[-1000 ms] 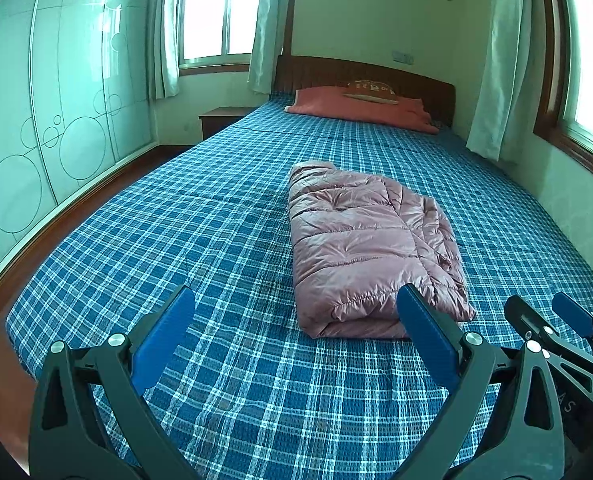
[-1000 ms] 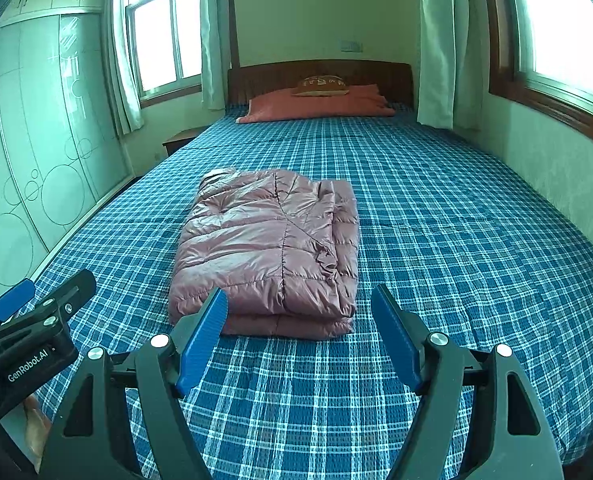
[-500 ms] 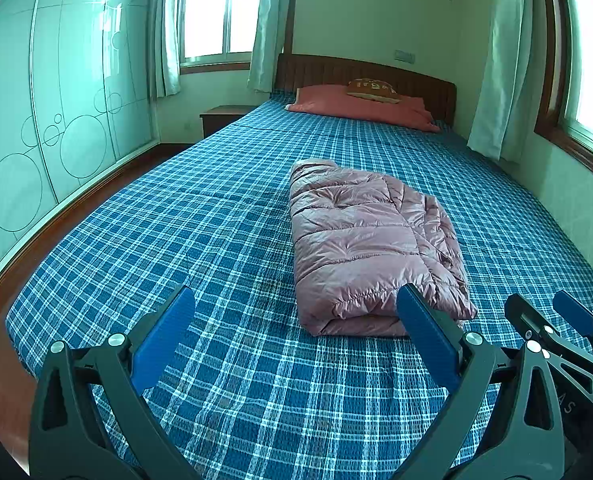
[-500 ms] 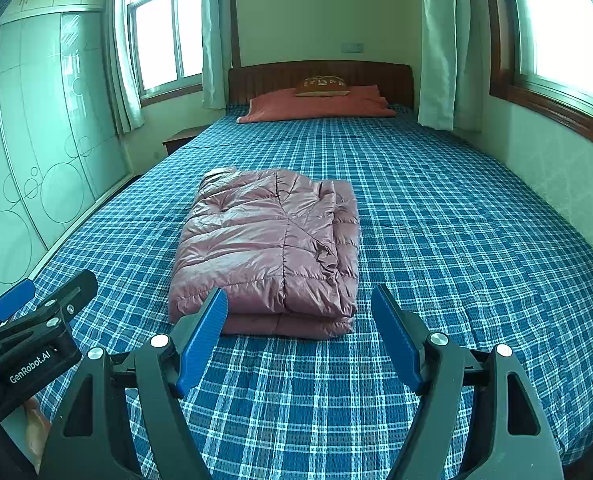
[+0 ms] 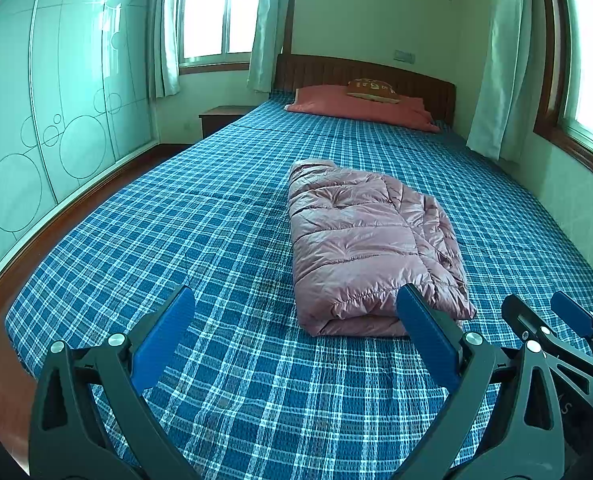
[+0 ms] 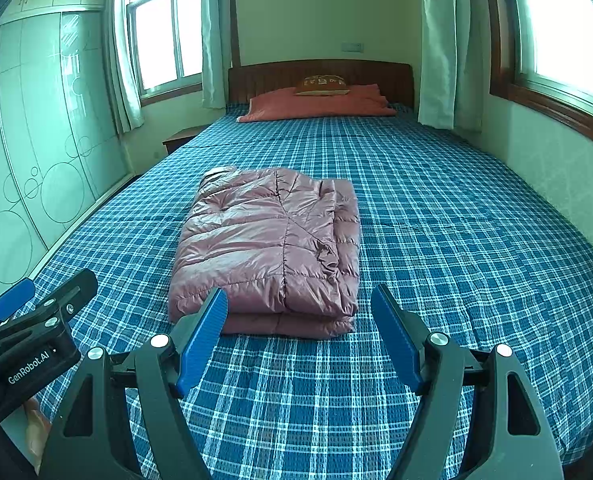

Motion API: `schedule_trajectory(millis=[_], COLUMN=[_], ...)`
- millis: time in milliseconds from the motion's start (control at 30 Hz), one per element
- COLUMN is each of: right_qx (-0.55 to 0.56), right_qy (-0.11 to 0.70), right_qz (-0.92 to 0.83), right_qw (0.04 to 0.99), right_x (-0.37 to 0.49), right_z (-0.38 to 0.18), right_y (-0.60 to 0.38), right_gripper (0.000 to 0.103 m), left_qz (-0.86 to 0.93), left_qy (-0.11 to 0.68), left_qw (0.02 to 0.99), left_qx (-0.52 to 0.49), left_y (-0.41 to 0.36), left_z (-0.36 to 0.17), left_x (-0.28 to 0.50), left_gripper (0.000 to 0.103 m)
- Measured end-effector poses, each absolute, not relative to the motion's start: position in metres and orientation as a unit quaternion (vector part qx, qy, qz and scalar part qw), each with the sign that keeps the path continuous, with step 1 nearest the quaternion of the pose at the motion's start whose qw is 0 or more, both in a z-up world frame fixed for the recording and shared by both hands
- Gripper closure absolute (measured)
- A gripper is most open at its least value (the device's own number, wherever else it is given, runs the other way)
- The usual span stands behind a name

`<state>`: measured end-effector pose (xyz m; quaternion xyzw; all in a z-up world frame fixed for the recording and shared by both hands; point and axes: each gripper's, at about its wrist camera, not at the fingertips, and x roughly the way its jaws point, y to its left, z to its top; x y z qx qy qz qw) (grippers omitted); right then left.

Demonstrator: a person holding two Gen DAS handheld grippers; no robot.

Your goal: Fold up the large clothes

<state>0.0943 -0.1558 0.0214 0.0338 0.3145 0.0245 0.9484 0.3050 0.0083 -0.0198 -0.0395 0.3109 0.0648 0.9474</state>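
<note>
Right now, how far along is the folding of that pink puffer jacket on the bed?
Done, by the look of it: the pink puffer jacket lies as a compact, layered rectangle on the blue plaid bedspread. In hand: nothing. The left gripper and right gripper are both open and empty, short of the jacket's near edge. Left: no other unfolded clothing is visible; perhaps just tidying or moving the bundle.

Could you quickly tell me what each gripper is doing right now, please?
Left gripper: open, holding nothing, short of the folded pink puffer jacket.
Right gripper: open, holding nothing, also short of the jacket.
</note>
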Motion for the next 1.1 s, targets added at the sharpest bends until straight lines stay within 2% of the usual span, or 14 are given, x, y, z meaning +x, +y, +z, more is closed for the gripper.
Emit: schedule_trajectory(millis=[1100], right_qx=[0.034], right_qy=[0.314], right_qz=[0.026], right_qw=[0.948], right_x=[0.0944], right_z=[0.0193], right_y=[-0.156], right_gripper=[0.03], left_qz=[0.061], left_qy=[0.307], left_qw=[0.949], left_qx=[-0.038], left_y=[0.0062], left_z=[-0.0195], left_x=[0.3054], left_gripper=[0.002])
